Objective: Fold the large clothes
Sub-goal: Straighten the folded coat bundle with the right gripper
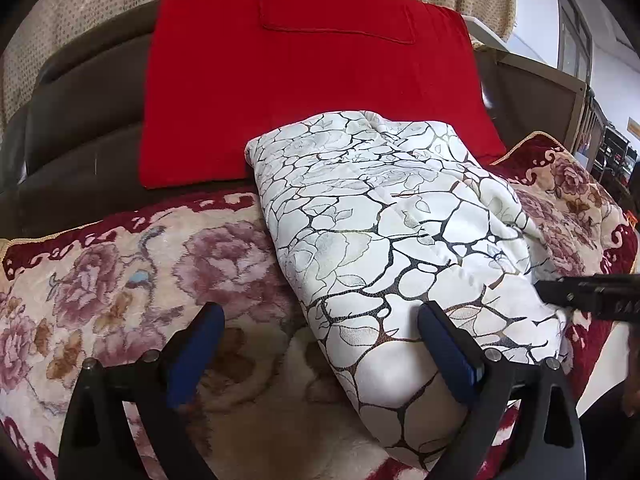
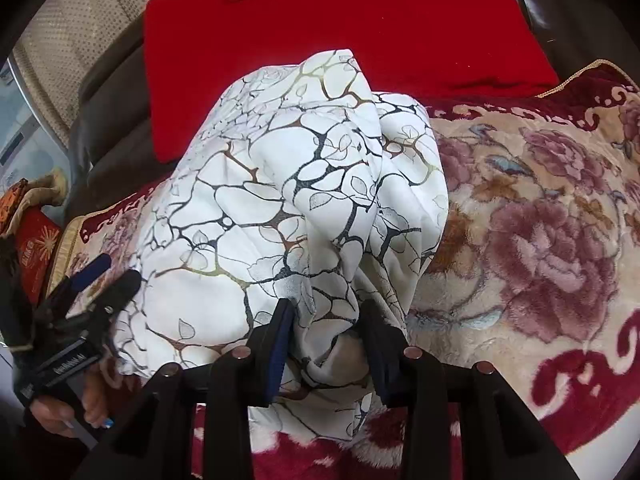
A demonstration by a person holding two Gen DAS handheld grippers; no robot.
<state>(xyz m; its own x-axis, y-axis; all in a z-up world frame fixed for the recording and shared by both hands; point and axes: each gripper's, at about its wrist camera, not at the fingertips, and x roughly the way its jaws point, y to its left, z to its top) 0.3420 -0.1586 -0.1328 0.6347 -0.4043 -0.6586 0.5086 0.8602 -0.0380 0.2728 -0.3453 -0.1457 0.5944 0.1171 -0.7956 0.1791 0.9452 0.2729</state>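
Garment (image 1: 384, 240), white with a dark cracked-stone print, lies as a folded bundle on the floral blanket (image 1: 120, 272) before the red cushion (image 1: 304, 80); its long axis runs from 11 o'clock, at the cushion, down to 5 o'clock, at my claws. My left claw (image 1: 320, 356) stands apart and holds nothing, its right finger against the bundle's near end, its left finger over bare blanket. My right claw (image 2: 326, 344) is clamped on a gathered fold at the near edge, at 6 o'clock in its own view. I judge the right hand the nearer, so the coming fold turns on carrying this end toward 12 o'clock.
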